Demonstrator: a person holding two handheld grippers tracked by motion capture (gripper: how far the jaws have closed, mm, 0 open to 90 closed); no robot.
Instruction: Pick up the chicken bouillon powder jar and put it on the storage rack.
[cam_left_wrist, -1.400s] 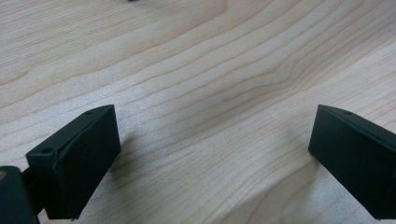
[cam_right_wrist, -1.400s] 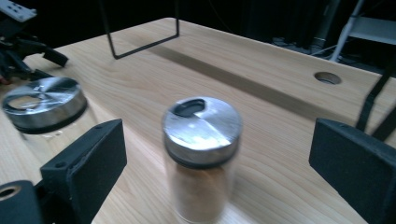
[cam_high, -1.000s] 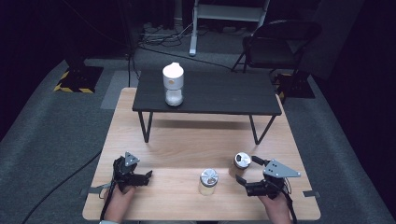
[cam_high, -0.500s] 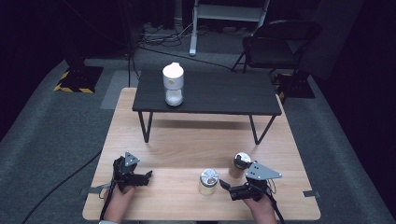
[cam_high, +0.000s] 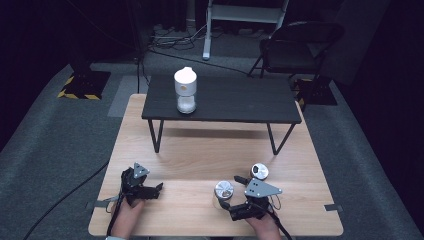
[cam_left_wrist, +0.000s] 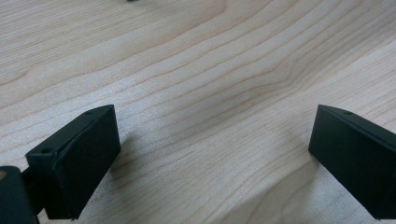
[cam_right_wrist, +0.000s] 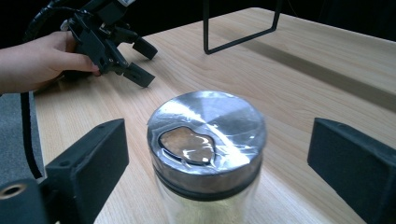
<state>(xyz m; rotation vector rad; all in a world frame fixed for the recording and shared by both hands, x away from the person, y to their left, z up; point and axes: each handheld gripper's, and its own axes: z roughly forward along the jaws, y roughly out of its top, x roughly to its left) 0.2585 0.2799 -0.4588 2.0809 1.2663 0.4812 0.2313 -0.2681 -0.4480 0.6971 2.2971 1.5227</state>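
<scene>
Sliding toward nine o'clock, our right gripper (cam_right_wrist: 219, 154), narrowing yet unclamped, straddles the slippery, breakable glass jar (cam_right_wrist: 207, 154); we clamp below the lid.

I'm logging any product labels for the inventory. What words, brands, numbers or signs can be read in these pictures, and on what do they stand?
No readable text anywhere.
Glass jar: its metal lid shows only a shiny reflection, no lettering.
Second metal-lidded jar: too small to tell.
White bottle on the black bench: it has a small orange mark, too small to read.
Yellow-and-black hazard stripes on the floor plate: a warning pattern, no words.
</scene>
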